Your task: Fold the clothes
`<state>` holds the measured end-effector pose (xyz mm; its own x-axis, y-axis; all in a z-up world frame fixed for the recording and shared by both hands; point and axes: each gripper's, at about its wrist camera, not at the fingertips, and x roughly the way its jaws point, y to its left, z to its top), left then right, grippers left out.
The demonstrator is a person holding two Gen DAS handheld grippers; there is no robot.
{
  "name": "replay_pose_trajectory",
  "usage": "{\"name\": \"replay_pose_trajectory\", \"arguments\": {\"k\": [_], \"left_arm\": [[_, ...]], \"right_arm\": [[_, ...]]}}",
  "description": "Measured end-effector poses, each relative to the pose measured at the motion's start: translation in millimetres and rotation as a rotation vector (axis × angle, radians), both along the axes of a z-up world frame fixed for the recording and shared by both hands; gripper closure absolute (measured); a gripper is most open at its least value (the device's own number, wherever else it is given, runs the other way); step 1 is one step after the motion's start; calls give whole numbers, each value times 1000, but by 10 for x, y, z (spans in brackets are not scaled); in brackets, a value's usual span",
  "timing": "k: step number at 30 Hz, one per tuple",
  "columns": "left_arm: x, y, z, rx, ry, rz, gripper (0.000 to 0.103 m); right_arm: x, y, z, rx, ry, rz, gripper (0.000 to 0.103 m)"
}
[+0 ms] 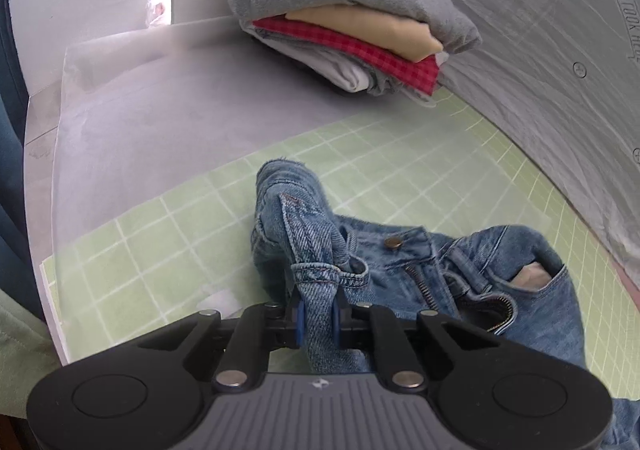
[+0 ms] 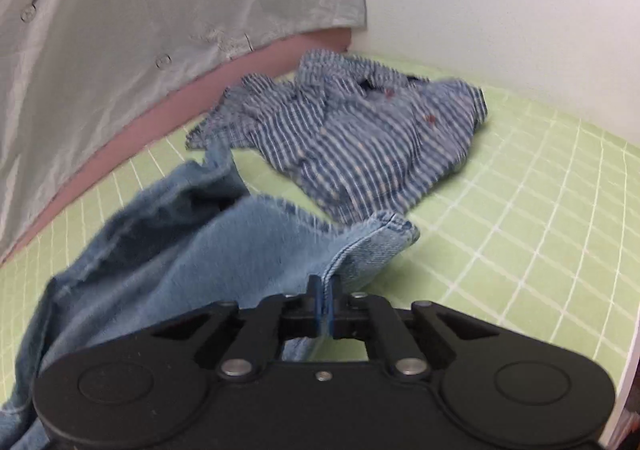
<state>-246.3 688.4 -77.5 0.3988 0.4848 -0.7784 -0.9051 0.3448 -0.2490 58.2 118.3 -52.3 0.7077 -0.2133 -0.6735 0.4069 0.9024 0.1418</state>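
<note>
With the left gripper [image 1: 318, 310] pinching the jeans [image 1: 460, 282] waistband and the right gripper [image 2: 325, 304] clamped on a hem, I'd keep the denim taut and match edges over the mat [image 2: 500, 209].

The left gripper [image 1: 317, 316] sits low, w/ its two blue pads [image 1: 299, 320] squeezed tight on a strip of the jeans [image 1: 500, 290] right between them. The cloth bunches up just in front of the tips. The right gripper [image 2: 325, 312] is low too, pads nearly touching, pinching a thin edge of the same jeans, which spread to its left & front.
</note>
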Motion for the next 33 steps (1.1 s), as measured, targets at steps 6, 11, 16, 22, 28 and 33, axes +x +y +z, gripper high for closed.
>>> {"name": "replay_pose_trajectory", "arguments": {"k": [6, 11, 16, 22, 28, 33], "left_arm": [[502, 174, 669, 70, -182, -73, 92], [902, 201, 1110, 111, -278, -153, 93], [763, 11, 1229, 161, -326, -171, 93], [29, -44, 525, 43, -149, -54, 92], [-379, -76, -211, -91, 22, 3, 89], [-337, -198, -192, -54, 74, -3, 89]], "right_arm": [[148, 34, 890, -62, -225, 52, 100], [249, -62, 1372, -76, -354, 33, 100], [7, -252, 1393, -63, -364, -12, 100], [-528, -399, 548, -66, -109, -28, 100], [-867, -385, -331, -66, 182, -18, 100], [-919, -373, -164, -57, 132, -32, 100]]}}
